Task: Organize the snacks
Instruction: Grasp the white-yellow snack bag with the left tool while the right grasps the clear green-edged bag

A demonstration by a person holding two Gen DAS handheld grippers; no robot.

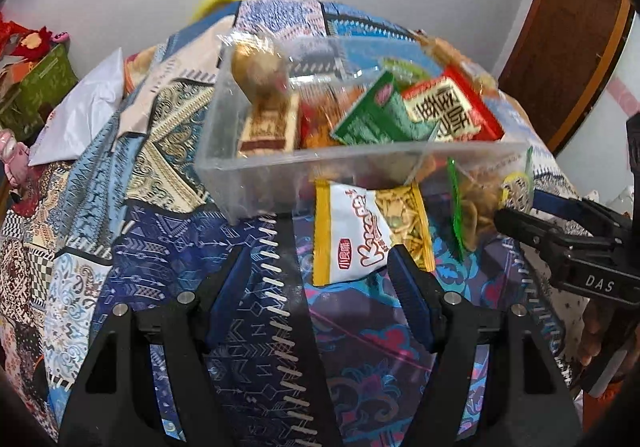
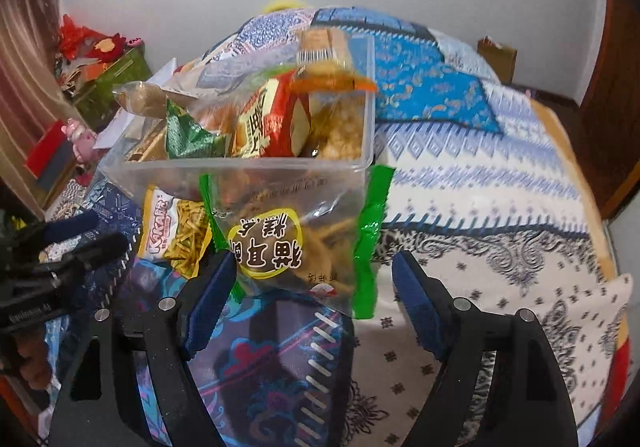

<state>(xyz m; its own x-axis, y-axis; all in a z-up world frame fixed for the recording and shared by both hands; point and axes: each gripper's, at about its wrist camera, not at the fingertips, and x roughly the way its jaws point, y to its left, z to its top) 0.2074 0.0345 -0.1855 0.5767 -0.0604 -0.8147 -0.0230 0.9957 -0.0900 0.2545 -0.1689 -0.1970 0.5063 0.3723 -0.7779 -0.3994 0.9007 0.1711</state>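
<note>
Green-edged snack bag [image 2: 296, 243] lies on the bedspread [image 2: 480, 175] against the clear bin's [image 2: 248, 171] near wall, long axis running away from you, straight ahead of your right gripper [image 2: 316, 287], whose jaws are spread and empty. White-yellow packet [image 1: 352, 235] lies ahead of your left gripper [image 1: 320, 287], also spread. Right is nearer the green bag.

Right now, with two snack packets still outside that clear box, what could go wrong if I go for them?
The clear box already looks heaped, with packets poking above its rim, so adding more may spill some. The green-edged packet leans against the box wall beside the white and yellow packet; pulling one could drag the other or nudge the box. The open left gripper and open right gripper are close and might collide.
</note>
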